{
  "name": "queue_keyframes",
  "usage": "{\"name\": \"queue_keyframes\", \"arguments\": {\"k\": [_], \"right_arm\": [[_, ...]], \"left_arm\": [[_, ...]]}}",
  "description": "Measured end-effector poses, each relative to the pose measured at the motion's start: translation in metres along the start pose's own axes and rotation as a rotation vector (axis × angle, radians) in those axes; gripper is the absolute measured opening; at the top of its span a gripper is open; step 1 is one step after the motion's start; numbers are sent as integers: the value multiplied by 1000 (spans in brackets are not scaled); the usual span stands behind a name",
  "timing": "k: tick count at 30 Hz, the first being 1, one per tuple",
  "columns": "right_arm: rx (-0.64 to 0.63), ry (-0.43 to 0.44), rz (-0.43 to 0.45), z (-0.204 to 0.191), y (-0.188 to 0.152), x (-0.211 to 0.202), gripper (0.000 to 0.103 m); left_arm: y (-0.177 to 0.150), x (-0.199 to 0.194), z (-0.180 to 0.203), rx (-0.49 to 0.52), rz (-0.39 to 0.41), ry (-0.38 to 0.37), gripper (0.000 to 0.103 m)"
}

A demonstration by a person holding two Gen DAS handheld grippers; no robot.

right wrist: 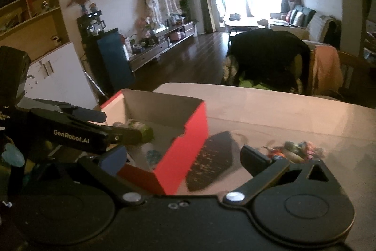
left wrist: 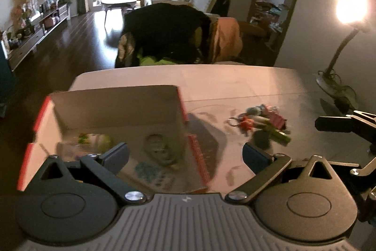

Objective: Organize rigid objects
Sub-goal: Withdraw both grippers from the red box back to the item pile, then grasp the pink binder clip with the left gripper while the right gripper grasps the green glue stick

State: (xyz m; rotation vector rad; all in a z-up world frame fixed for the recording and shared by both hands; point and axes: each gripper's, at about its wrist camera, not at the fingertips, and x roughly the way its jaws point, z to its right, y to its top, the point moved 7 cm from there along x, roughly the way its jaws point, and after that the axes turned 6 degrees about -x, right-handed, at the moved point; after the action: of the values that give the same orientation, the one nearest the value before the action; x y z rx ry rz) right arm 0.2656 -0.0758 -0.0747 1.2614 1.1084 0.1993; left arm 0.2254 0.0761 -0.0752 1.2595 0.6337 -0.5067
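Note:
A red cardboard box (left wrist: pixel 112 105) stands open on the pale table (left wrist: pixel 235 84), at the left. Inside it lie a green item (left wrist: pixel 96 139), a grey round item (left wrist: pixel 159 149) and something blue. To the box's right is a small pile of keychains and toys (left wrist: pixel 260 124), which the right wrist view also shows (right wrist: pixel 296 149). My left gripper (left wrist: pixel 185 152) is open over the box's near right corner, nothing between its fingers. My right gripper (right wrist: pixel 183 157) is open too, in front of the box's red wall (right wrist: pixel 188 145), with the pile just beyond its right finger.
A dark flat piece (right wrist: pixel 211 161) lies on the table against the box's right side. At the table's back right a lit desk lamp (left wrist: pixel 350 8) stands with tangled cable (left wrist: pixel 338 88). A chair draped in dark clothes (left wrist: pixel 164 32) stands beyond the far edge.

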Motion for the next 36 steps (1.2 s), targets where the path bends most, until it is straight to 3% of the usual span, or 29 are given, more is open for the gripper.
{"name": "queue_keyframes", "arguments": {"k": [10,23,36], "right_arm": [[16,-104,-12,77,-29,-28,103],[38,-192,-98,176,-74,-19,100],[-42,-178,-181,201,-107,31,81]], "left_arm": [[-2,33,75,13,10,-50,103],[-5,91,149,14,-21,-61,103],[-7,157,195,46,-69,-47,103]]}}
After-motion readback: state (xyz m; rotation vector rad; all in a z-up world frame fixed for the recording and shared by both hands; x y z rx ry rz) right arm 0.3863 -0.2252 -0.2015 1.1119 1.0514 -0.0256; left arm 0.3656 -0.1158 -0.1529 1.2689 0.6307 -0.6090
